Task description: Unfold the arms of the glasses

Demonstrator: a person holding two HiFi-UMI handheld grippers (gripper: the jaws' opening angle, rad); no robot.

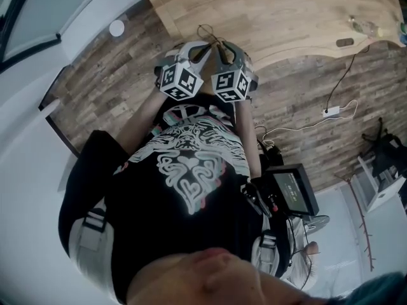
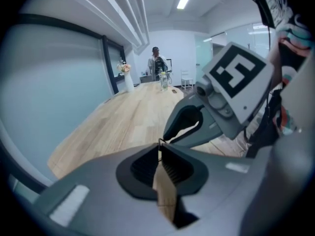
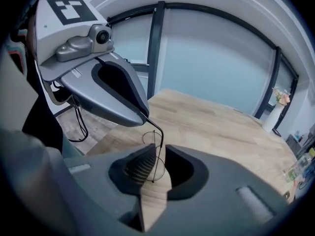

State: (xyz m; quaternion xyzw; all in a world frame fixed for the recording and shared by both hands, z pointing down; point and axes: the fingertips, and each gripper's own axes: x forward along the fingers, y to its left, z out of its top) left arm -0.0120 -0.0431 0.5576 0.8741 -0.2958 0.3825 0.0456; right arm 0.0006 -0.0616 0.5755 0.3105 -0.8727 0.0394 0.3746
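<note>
A pair of thin wire-rimmed glasses (image 1: pixel 210 38) hangs in the air over the near edge of the wooden table (image 1: pixel 273 18), between my two grippers. In the left gripper view, my left gripper (image 2: pixel 160 146) is shut on a thin wire end of the glasses (image 2: pixel 160 142), and the right gripper (image 2: pixel 170 134) is close ahead. In the right gripper view, one round rim of the glasses (image 3: pixel 156 154) stands nearly edge-on between the pads of my right gripper (image 3: pixel 157 149), which is shut on it. A thin arm runs from there up to the left gripper (image 3: pixel 143 114).
A bottle (image 1: pixel 362 25) and a small dark object (image 1: pixel 344 42) sit at the table's far right. On the wood floor lie a white disc (image 1: pixel 116 27) and a power strip with cable (image 1: pixel 331 112). A vase of flowers (image 2: pixel 127 77) and a person (image 2: pixel 156 65) are at the table's far end.
</note>
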